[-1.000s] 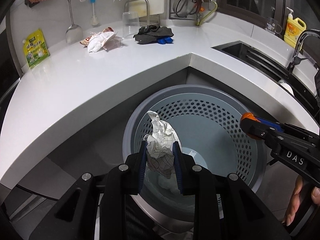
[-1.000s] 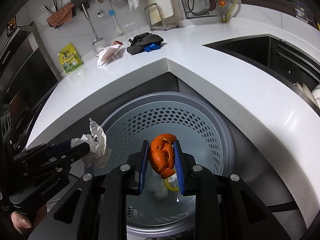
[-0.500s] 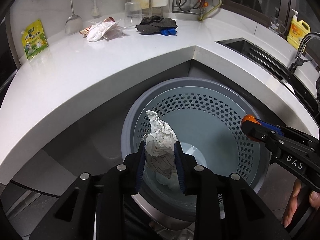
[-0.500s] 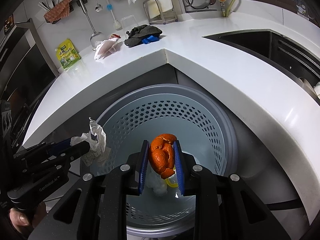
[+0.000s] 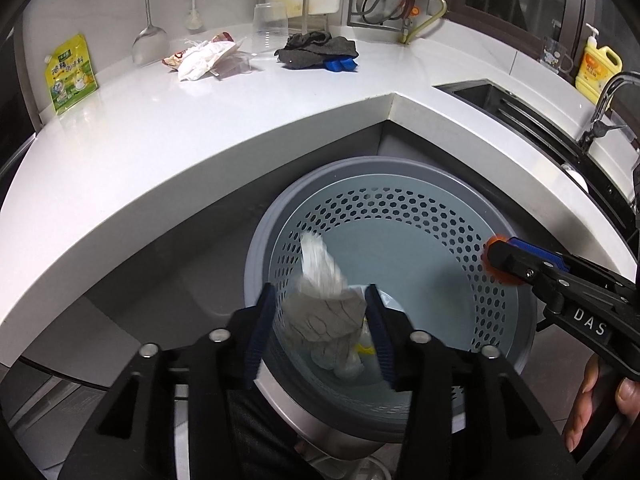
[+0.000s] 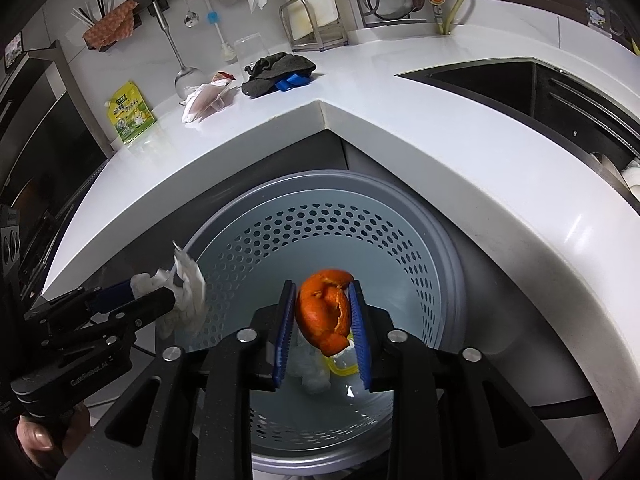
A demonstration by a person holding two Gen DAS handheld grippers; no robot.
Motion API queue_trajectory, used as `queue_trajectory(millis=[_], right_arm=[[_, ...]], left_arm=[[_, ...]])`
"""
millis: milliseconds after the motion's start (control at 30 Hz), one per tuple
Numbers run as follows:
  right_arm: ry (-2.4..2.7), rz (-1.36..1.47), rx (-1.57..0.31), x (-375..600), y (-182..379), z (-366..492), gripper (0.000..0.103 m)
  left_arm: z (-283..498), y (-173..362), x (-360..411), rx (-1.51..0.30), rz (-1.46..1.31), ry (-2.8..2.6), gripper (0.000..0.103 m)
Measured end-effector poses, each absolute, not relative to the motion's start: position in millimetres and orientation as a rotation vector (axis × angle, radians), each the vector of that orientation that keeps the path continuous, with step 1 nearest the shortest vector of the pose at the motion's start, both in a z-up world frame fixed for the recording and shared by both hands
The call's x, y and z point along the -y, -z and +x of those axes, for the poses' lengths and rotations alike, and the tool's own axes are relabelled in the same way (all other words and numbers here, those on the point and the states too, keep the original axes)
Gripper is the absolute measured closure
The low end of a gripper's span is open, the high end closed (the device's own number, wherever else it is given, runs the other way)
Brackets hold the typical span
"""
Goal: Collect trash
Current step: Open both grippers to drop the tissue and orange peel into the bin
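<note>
Both grippers hang over a grey perforated bin [image 5: 400,162] [image 6: 320,178] below the counter corner. My left gripper [image 5: 320,296] has its jaws opening; a crumpled white paper [image 5: 320,312] sits blurred between them, with a gap at the left pad. The right wrist view shows that paper [image 6: 188,292] at the left gripper's tips [image 6: 160,304]. My right gripper [image 6: 322,292] has its jaws opening too, but an orange peel [image 6: 324,316] still hangs between the blue pads. White scraps and something yellow [image 6: 316,372] lie on the bin's floor.
The white L-shaped counter [image 5: 200,128] carries a snack wrapper [image 5: 200,58], a dark cloth on something blue [image 5: 316,50], a clear cup [image 5: 270,24] and a green pouch [image 5: 70,74]. A sink [image 5: 520,108] and a yellow soap bottle [image 5: 600,66] are at right.
The left jaws have spread and the crumpled paper has come loose, blurred as it drops. The right jaws have widened slightly; the orange peel stays at the same height. Neither hand has moved.
</note>
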State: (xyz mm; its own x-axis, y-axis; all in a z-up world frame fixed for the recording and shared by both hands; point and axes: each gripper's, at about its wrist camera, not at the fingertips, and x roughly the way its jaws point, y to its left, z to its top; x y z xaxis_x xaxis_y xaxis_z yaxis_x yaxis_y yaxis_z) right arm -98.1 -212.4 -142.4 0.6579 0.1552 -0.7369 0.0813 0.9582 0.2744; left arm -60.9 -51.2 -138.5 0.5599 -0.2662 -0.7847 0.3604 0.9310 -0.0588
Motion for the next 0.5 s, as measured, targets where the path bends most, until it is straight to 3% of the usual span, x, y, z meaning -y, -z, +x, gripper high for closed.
queue_trajectory(millis=[67,167,500], right_arm=[[-0.033,0.3,-0.842,214.0,140.3,-100.3,0.059],[-0.029,0.304,-0.837,216.1,139.3,-101.5,0.057],[-0.028,0.307,-0.834,216.8,139.9,-102.6,0.053]], left_arm=[[-61.2,137.5,50.5,-0.898,0.115,0.367,0.049],[-61.4,136.1,49.9,-0.89,0.113,0.361,0.038],[-62.3,133.0,48.0,-0.88,0.111,0.357,0.028]])
